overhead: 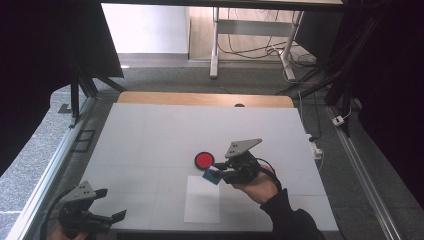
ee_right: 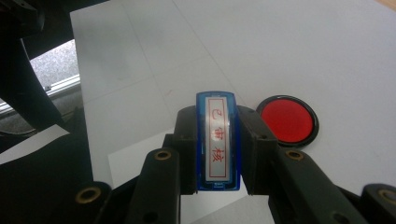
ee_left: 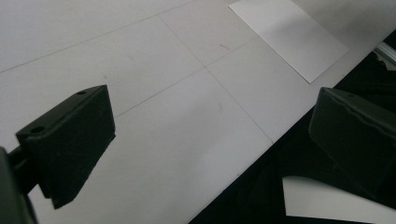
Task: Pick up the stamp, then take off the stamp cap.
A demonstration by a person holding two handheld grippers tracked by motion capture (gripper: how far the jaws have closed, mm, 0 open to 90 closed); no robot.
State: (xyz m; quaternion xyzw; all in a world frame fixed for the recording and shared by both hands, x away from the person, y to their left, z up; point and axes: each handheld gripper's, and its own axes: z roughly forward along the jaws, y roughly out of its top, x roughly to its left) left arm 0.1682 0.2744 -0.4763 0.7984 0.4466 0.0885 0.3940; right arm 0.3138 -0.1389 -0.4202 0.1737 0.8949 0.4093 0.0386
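Lab recording bay, white table (overhead: 150, 145), black curtains (overhead: 45, 55), aluminium frame rails (overhead: 50, 165), floor cables (overhead: 260, 50)

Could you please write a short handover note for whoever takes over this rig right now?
Right gripper: shut on the blue rectangular plastic stamp, held between the round red ink pad and the white paper sheet.
Left gripper: open, holding nothing, at the table's near left corner.
Done: stamp picked up.
Left: probably stamping the sheet, which looks blank; whether the stamp is inked cannot be told.
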